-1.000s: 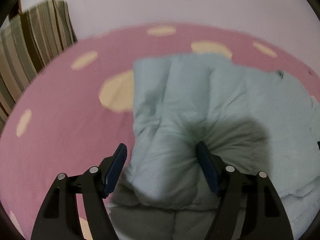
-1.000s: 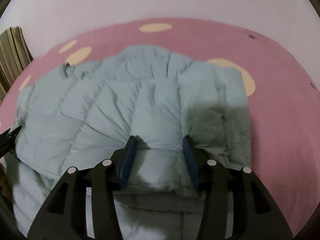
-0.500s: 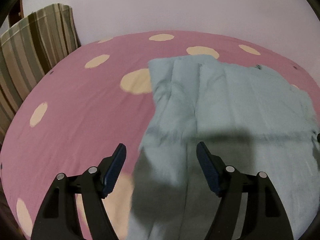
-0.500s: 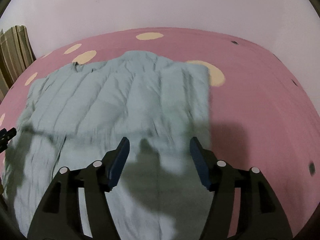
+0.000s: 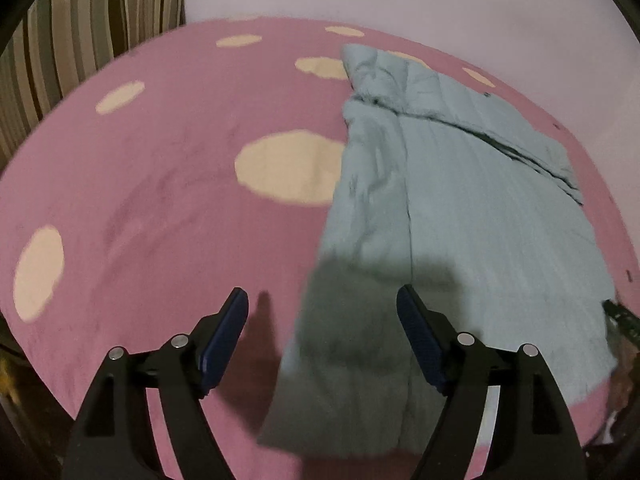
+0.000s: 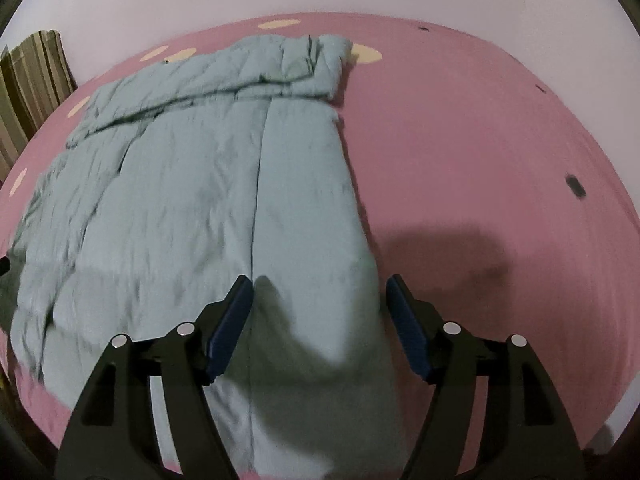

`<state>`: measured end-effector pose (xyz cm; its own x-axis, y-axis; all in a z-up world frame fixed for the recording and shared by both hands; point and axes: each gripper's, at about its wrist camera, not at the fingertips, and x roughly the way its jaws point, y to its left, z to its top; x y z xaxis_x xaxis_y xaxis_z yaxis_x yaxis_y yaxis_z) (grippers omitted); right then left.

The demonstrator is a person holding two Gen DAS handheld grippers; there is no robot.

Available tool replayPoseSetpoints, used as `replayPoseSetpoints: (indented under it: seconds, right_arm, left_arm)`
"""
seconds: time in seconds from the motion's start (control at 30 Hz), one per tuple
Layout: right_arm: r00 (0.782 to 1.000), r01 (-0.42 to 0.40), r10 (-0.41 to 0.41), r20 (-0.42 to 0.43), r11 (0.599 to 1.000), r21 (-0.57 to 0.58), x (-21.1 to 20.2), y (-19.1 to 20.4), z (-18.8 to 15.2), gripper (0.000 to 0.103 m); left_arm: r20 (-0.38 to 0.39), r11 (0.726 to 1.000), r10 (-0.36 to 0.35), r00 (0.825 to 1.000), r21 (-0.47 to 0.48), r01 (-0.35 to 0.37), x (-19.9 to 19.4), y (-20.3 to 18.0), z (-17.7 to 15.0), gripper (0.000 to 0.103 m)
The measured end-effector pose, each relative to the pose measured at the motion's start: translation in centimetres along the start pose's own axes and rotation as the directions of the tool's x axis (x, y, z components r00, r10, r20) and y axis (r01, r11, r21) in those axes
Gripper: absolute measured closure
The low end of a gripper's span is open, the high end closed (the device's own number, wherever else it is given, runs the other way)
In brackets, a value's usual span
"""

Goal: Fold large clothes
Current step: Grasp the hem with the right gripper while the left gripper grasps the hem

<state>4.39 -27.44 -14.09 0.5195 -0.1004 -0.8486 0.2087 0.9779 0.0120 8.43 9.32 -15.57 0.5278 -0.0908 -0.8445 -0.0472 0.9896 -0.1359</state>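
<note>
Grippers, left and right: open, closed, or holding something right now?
Left gripper: open, holding nothing, above the jacket.
Right gripper: open after just widening, nothing held, jacket lying below its fingers.

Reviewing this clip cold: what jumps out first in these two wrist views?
The pale blue-green padded garment dominates, spread flat on a pink bedcover dotted with cream spots, its far end folded over near the wall. Both grippers hang above its near edge with jaws open and nothing held: the left gripper over its left border, the right gripper over its right border. A striped curtain stands far left.
</note>
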Motion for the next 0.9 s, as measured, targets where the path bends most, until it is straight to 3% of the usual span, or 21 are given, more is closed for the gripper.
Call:
replayPoseSetpoints:
  seconds: [0.17,0.23,0.4,0.5,0.6,0.77,0.9]
  right_arm:
    - [1.0,-0.018,0.019,-0.011,0.999,0.026,-0.4,-0.6,-2.3,0.033]
    - [1.0,-0.023,0.023,-0.01,0.999,0.035,-0.6,-0.6,-2.6,0.035]
    - [0.998,-0.056,0.057,-0.021,0.998,0.021,-0.8,0.2,-2.9,0.066]
    - [0.996,-0.082,0.082,-0.024,0.997,0.014,-1.2,0.6,-3.1,0.083]
    - [0.994,-0.109,0.109,-0.018,0.994,0.023,-1.6,0.8,-3.5,0.093]
    - [0.989,-0.147,0.146,0.025,0.988,0.046,-3.4,0.5,-3.2,0.097]
    - [0.979,-0.189,0.183,0.084,0.98,0.063,-5.2,0.1,-1.3,0.097]
  left_arm:
    - [-0.023,0.999,-0.043,0.999,0.008,0.044,0.0,0.3,-2.1,0.028]
    - [-0.007,0.999,-0.039,0.999,0.012,0.039,-0.1,0.3,-2.5,0.035]
    - [-0.005,0.997,-0.071,0.997,0.026,0.071,-0.4,0.0,-2.5,0.067]
    - [-0.005,0.996,-0.081,0.997,0.046,0.081,-0.6,-0.3,-2.9,0.079]
    - [0.003,0.994,-0.095,0.996,0.053,0.094,-0.9,-0.5,-3.1,0.092]
    - [0.059,0.993,-0.116,0.992,0.029,0.114,-3.0,-0.2,-2.4,0.098]
    - [0.145,0.992,-0.125,0.982,0.007,0.125,-5.0,-0.5,0.6,0.098]
